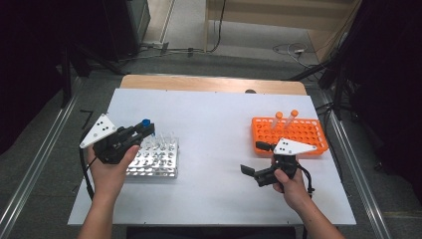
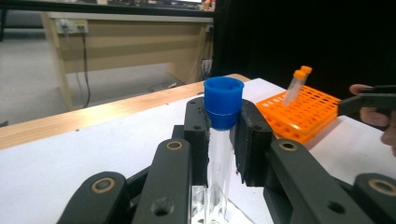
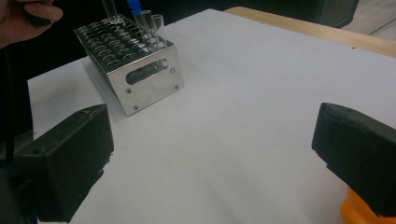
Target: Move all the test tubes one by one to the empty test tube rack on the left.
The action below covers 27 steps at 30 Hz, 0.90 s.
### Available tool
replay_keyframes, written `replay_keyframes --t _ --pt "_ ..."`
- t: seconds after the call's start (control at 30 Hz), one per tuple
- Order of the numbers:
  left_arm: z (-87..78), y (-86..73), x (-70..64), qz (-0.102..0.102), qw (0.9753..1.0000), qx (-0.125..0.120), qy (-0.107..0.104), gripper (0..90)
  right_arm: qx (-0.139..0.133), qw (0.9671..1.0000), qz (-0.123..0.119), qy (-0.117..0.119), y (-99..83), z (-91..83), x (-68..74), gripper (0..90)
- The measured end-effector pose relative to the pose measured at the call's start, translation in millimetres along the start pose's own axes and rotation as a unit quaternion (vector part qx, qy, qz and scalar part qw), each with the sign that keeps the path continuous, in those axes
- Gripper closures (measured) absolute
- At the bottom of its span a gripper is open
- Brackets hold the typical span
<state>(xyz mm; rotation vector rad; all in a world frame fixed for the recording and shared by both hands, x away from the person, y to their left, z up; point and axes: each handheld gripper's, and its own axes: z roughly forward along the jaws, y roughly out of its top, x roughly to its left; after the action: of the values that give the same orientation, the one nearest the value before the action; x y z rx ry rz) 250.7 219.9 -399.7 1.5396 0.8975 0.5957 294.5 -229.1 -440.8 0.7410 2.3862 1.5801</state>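
My left gripper (image 1: 146, 128) is shut on a clear tube with a blue cap (image 2: 223, 100), held upright over the back of the metal rack (image 1: 154, 160). The tube's glass body (image 2: 218, 172) runs down between the black jaws. My right gripper (image 1: 256, 158) stands open over bare table, just in front of the orange rack (image 1: 298, 133), with nothing between its wide-apart jaws. Two orange-capped tubes (image 1: 284, 118) lean in the orange rack's back row. From the right gripper view the metal rack (image 3: 135, 63) holds a few clear tubes (image 3: 150, 25) at its far end.
A white sheet (image 1: 214, 149) covers the table between the two racks. A bare wooden strip (image 1: 209, 83) runs along the far edge. Cables (image 1: 291, 49) lie on the floor beyond the table, and dark curtains hang at both sides.
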Motion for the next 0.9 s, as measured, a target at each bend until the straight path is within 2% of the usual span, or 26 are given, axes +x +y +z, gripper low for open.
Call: replay_keyframes --t 0.27,0.33,0.37,0.4,0.47,0.5,0.63,0.77,0.8,0.9 --pt "-1.7 -5.1 9.6 -0.003 0.9996 0.0 0.026 77.2 -0.001 1.0 0.001 -0.004 -0.9 -1.0 -2.9 0.0" --pt "-1.1 -8.8 13.0 -0.003 0.9991 0.003 0.042 77.2 -0.001 1.0 0.001 -0.005 -1.0 -1.3 -3.3 0.0" --pt "-1.1 -8.8 13.0 -0.003 0.9991 0.003 0.042 77.1 -0.001 1.0 0.001 -0.006 -1.0 -1.4 -3.5 0.0" --pt "-0.8 -11.0 15.6 -0.008 0.9985 -0.001 0.053 77.1 -0.001 1.0 0.002 -0.006 -1.1 -1.5 -3.6 0.0" --pt "-0.5 -12.1 16.8 -0.011 0.9982 -0.002 0.058 77.1 0.0 1.0 0.003 -0.006 -1.2 -1.6 -3.8 0.0" --pt "1.4 -14.9 18.9 -0.013 0.9976 -0.004 0.067 77.2 0.0 1.0 0.003 -0.006 -1.3 -1.5 -3.8 0.0" --pt "7.4 -19.2 20.3 -0.012 0.9973 -0.004 0.072 77.1 0.001 1.0 0.003 -0.007 -1.4 -1.0 -3.5 0.0" --pt "14.2 -22.5 19.9 -0.003 0.9964 -0.002 0.085 77.1 0.002 1.0 0.002 -0.008 -1.6 -0.6 -3.1 0.0" --pt "16.5 -24.1 20.4 -0.002 0.9955 -0.005 0.095 77.1 0.002 1.0 0.002 -0.009 -1.7 -1.1 -3.2 0.0" --pt "18.9 -26.3 21.6 -0.006 0.9955 -0.005 0.094 77.1 0.001 0.9999 0.003 -0.01 -1.7 -2.1 -3.9 0.0"
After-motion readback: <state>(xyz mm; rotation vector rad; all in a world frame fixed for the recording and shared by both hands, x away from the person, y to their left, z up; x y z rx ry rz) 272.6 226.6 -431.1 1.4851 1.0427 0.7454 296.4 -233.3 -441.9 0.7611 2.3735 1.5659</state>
